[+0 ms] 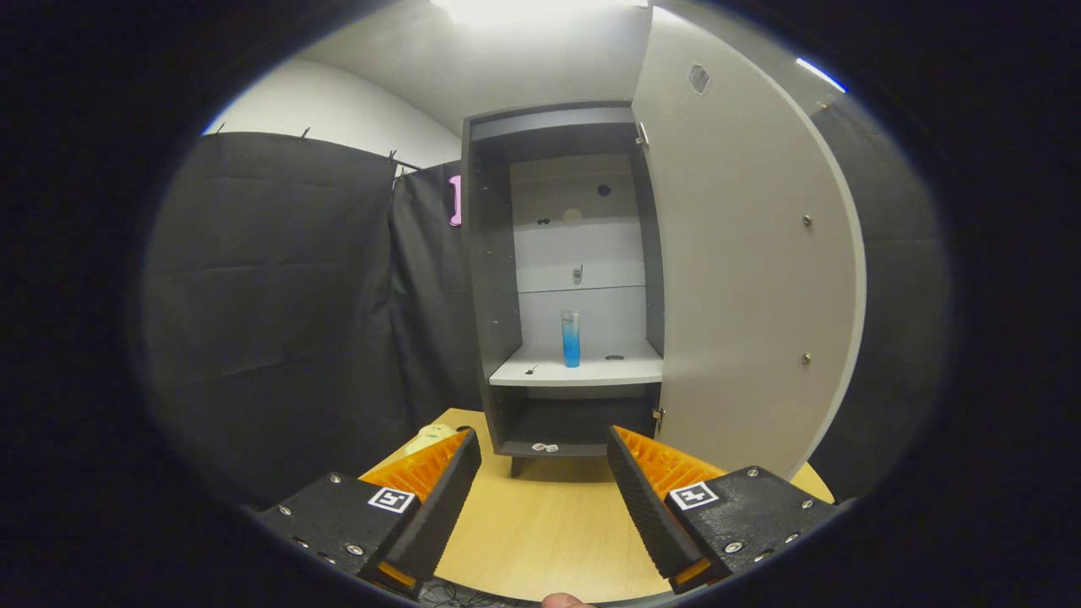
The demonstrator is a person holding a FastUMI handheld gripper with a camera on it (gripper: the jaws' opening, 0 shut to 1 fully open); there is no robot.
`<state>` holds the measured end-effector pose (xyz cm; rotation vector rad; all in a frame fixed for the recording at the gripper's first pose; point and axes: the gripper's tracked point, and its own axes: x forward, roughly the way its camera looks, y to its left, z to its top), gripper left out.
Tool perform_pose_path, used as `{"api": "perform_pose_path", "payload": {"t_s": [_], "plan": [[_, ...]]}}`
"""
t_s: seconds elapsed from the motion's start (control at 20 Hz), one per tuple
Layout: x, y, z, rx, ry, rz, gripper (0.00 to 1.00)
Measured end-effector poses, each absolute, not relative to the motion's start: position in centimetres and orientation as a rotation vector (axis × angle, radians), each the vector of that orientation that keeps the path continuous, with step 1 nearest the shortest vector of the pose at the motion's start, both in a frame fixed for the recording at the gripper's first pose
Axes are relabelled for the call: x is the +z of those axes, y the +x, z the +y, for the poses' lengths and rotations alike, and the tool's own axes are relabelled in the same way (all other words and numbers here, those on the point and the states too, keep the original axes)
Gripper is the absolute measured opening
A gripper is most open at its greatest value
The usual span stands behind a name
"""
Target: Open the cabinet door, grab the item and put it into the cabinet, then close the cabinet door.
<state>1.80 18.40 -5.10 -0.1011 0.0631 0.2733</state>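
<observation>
Seen from the gripper view: hand-held gripper (545, 460) held low over the light wooden counter (549, 523), its two black fingers (443, 498) with orange ribbed backs spread wide apart, nothing between them, bare counter showing in the gap. Straight ahead, beyond the fingertips, a dark grey cabinet (490, 279) standing on the counter, its pale door (743, 253) swung fully open to the right, hinged along the cabinet's right edge, two small screw heads showing on the inner face. Inside, on the white shelf (574, 370), a slim bottle (571, 338) with blue contents and a clear upper part, upright, near the middle of the shelf, well apart from both fingers. On the same shelf, a small dark mark near the left front edge and a dark round spot to the right of the bottle, too small to identify. Below the shelf, a dark lower compartment with two small tags at its front lip. Just beyond the left fingertip, a pale rounded object (432, 437) lying on the counter, partly hidden behind the finger. At the near edge of the counter, a fingertip (564, 600) of the person.
</observation>
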Motion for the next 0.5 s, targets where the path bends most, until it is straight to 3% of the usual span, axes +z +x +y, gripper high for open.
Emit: {"api": "perform_pose_path", "payload": {"t_s": [0.5], "plan": [[-1.3,-2.8,4.5,0.195,-0.131,-0.016,0.93]]}}
